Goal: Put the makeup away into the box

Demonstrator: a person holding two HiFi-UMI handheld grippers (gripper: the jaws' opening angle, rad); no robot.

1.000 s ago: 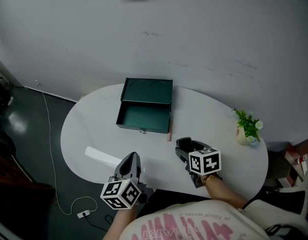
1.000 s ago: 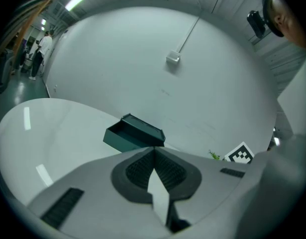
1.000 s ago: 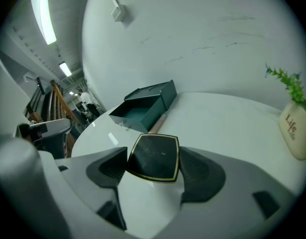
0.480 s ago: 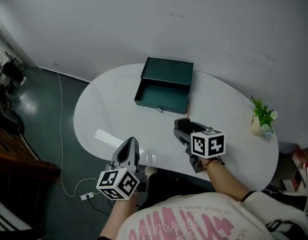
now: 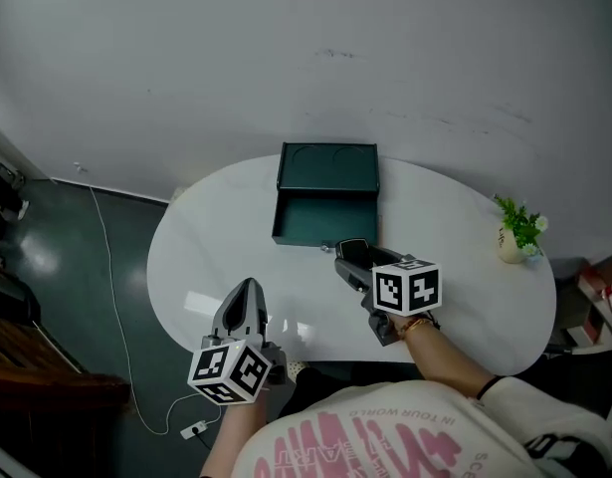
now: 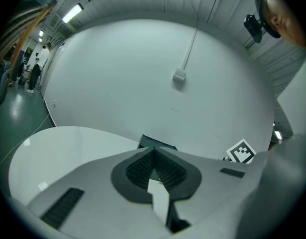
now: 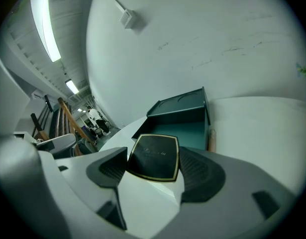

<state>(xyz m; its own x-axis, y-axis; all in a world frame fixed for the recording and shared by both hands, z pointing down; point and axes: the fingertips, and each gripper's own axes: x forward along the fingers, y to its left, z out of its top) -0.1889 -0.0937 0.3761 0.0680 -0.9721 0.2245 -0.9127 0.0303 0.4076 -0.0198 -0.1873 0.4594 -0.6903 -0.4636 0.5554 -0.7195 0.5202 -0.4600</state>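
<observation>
A dark green box [image 5: 326, 170] stands at the table's far side with its drawer [image 5: 325, 219] pulled open and empty. My right gripper [image 5: 353, 257] is shut on a black square makeup compact [image 7: 153, 157] with a gold rim, held flat just in front of the drawer. In the right gripper view the open drawer [image 7: 185, 132] lies right beyond the compact. A thin pinkish stick [image 7: 210, 139] lies on the table beside the drawer's right corner. My left gripper [image 5: 243, 298] hangs over the table's near left edge, jaws shut with nothing between them; the left gripper view shows its pads [image 6: 165, 171] meeting.
The white oval table [image 5: 206, 252] stands against a pale wall. A small potted plant [image 5: 517, 233] sits at the far right rim. A cable [image 5: 108, 297] runs over the dark floor at the left. People stand far off in the left gripper view.
Both grippers have moved forward and a little up toward the box. The right one has carried the compact close to the drawer's front. The head view has shifted.
</observation>
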